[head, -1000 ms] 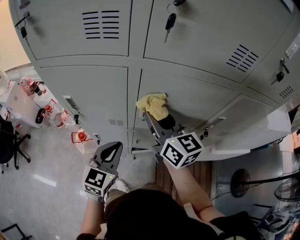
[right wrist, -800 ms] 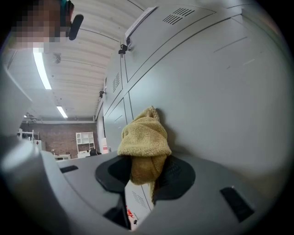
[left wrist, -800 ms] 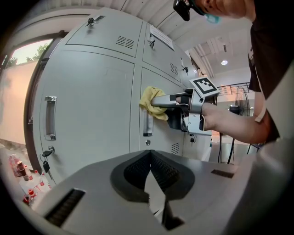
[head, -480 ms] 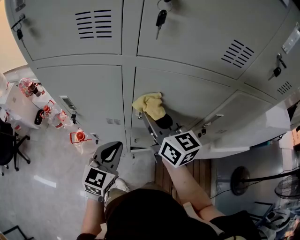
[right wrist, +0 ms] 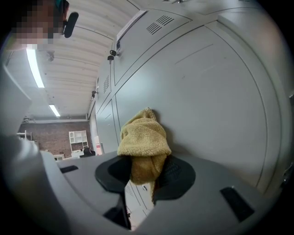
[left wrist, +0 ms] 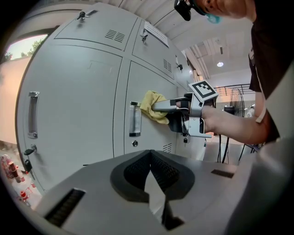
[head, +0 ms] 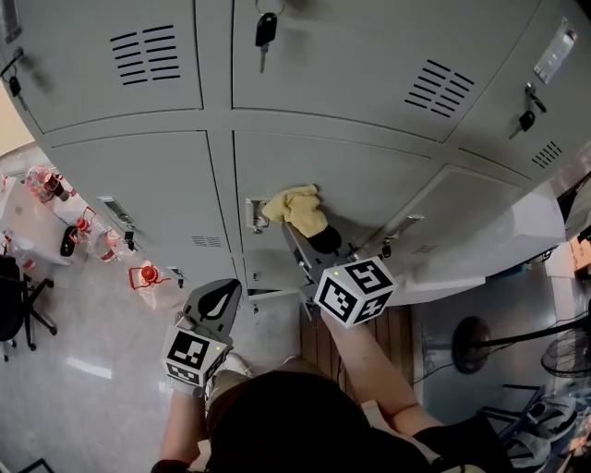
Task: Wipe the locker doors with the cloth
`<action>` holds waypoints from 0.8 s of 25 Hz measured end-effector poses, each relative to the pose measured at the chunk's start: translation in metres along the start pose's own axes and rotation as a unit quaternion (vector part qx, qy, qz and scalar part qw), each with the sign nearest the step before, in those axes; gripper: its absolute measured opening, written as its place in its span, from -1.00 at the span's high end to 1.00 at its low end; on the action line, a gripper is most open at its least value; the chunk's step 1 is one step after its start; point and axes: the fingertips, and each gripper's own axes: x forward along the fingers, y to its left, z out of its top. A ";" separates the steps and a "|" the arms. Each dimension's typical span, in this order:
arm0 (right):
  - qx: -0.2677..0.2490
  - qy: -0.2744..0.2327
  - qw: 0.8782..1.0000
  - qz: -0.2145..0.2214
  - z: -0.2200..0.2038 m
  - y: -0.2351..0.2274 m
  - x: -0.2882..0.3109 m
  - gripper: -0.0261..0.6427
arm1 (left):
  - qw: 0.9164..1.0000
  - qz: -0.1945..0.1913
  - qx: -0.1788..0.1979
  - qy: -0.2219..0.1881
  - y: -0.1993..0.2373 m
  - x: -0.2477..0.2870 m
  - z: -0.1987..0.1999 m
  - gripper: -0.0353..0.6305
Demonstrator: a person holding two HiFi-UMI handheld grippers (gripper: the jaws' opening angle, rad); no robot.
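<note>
Sliding the cloth (head: 297,209) clear of the handle (head: 256,214), out onto open door.
Head view: presses cloth to the lower locker door (head: 388,199) with the right gripper (head: 316,236), just beside a handle barely showing a second ago; suggests a wipe moving across. Left gripper view: holds the left gripper (left wrist: 150,170) low, closed tight on nothing. Right gripper view: pinches the bunched cloth firmly, touching the door.

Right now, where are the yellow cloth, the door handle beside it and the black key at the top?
cloth (head: 297,208): head view, middle of the yellow bundle.
handle (left wrist: 134,119): left gripper view, middle of the upright bar.
key (head: 265,29): head view, on its black head.
</note>
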 end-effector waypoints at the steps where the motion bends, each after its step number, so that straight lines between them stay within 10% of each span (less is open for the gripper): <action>1: 0.000 0.001 1.000 -0.004 0.000 -0.004 -0.003 0.53 | 1.000 -0.003 0.000 0.000 -0.002 0.003 0.000 0.87; 20: 0.007 -0.002 0.997 -0.080 0.002 -0.082 -0.070 0.52 | 0.997 -0.071 0.007 0.000 -0.058 0.064 0.005 0.87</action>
